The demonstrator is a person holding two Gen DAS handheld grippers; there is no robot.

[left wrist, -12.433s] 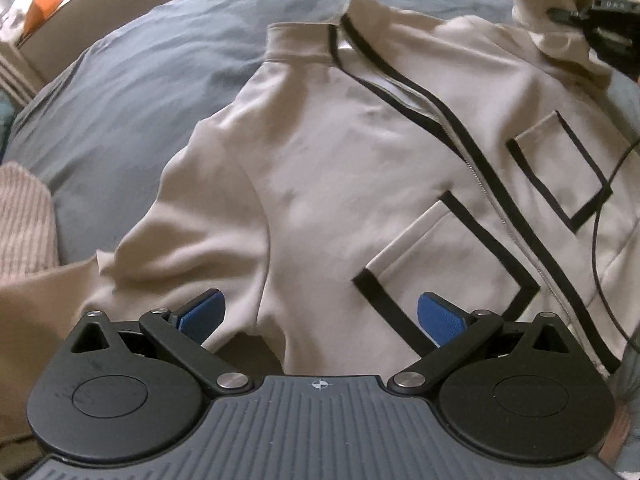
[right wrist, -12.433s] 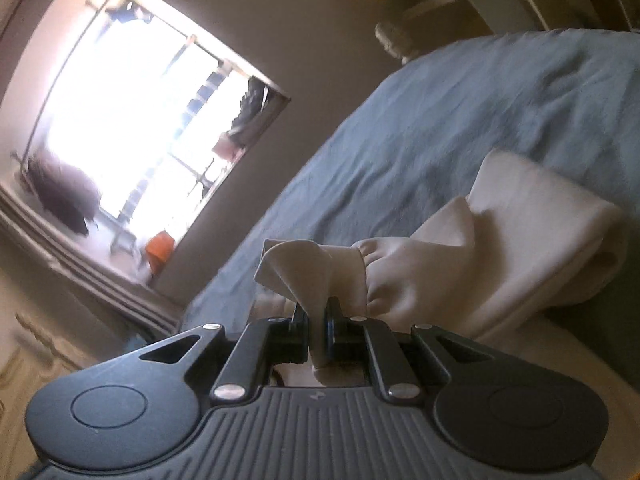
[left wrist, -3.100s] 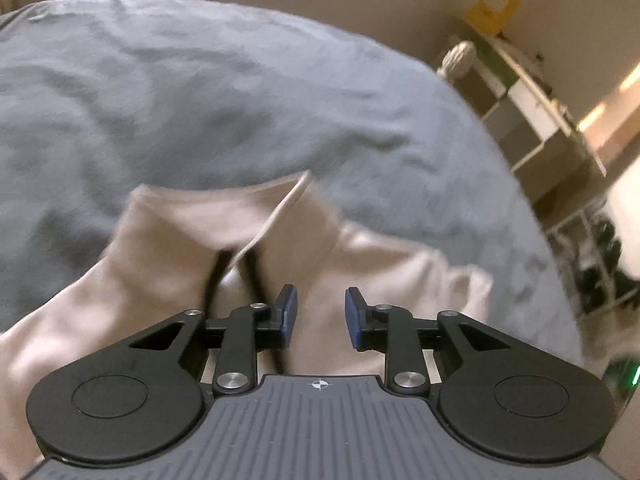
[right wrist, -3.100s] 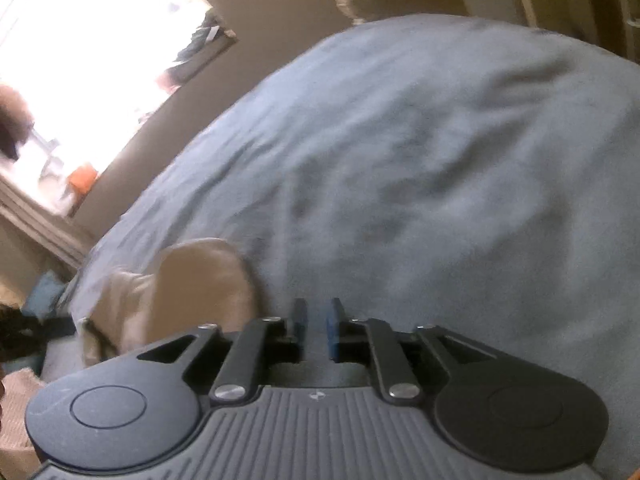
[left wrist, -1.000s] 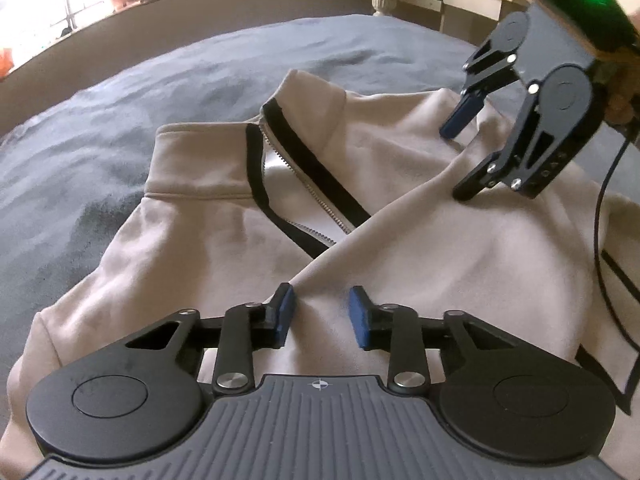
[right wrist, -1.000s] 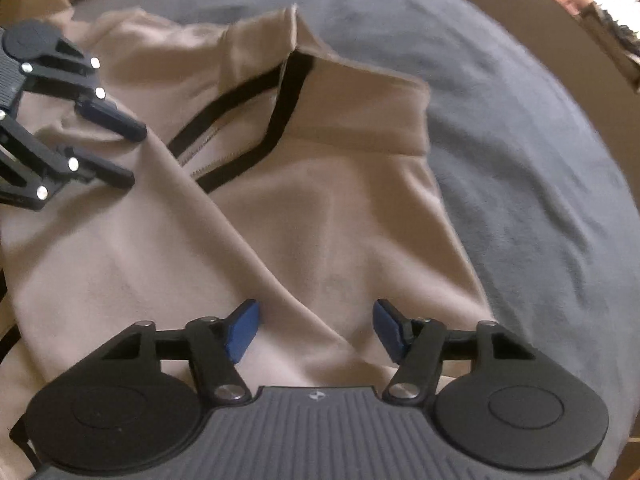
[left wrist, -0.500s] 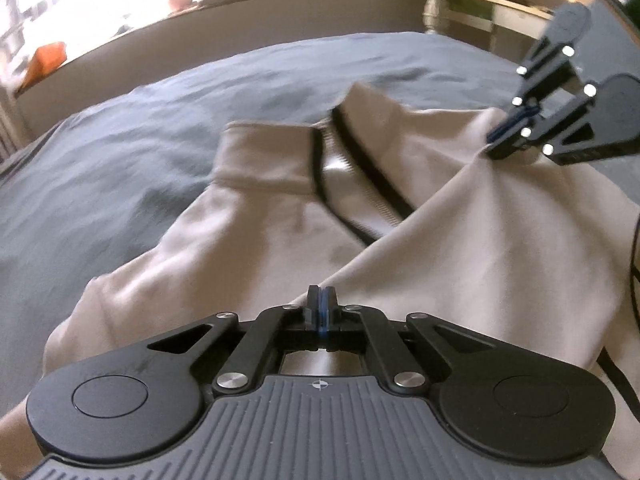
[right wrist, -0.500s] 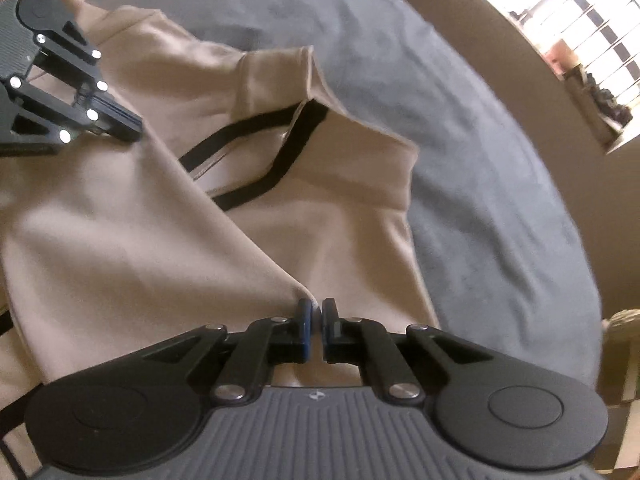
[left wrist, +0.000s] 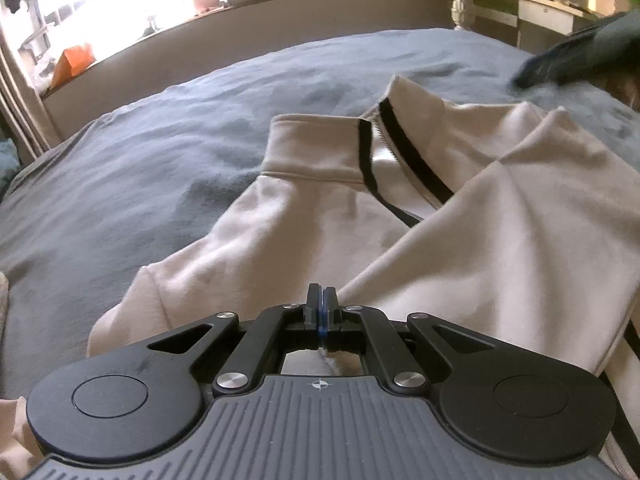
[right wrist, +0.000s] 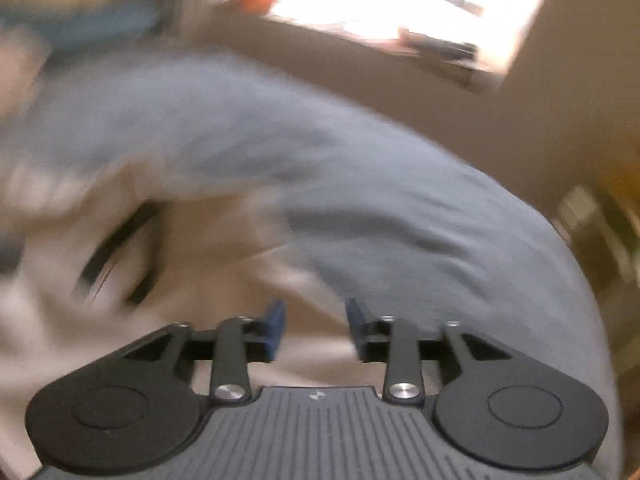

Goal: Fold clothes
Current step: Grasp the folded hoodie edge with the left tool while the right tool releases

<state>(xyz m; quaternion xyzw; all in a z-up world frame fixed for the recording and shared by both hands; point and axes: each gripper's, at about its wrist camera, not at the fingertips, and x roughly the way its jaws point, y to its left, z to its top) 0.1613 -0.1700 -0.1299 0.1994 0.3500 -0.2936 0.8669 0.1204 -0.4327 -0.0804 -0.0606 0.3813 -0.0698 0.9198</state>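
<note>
A beige zip jacket point(left wrist: 500, 248) with black trim lies on the blue-grey bed cover point(left wrist: 140, 168), its collar point(left wrist: 316, 148) pointing away and one sleeve folded across the chest. My left gripper point(left wrist: 321, 300) is shut on the near edge of that folded sleeve. The right gripper point(left wrist: 580, 60) shows as a dark blur above the jacket's far shoulder. In the right wrist view, heavily blurred, the right gripper point(right wrist: 316, 320) stands open above the jacket point(right wrist: 168, 280), with nothing between its blue pads point(right wrist: 276, 320).
A low wall and bright window point(left wrist: 160, 8) run behind the bed. A desk point(left wrist: 540, 4) stands at the far right. A knitted beige garment edge point(left wrist: 4, 292) shows at the left.
The right gripper has opened, let go of the jacket and swung away fast, blurring its view. The left gripper stays shut on the sleeve edge and has barely moved.
</note>
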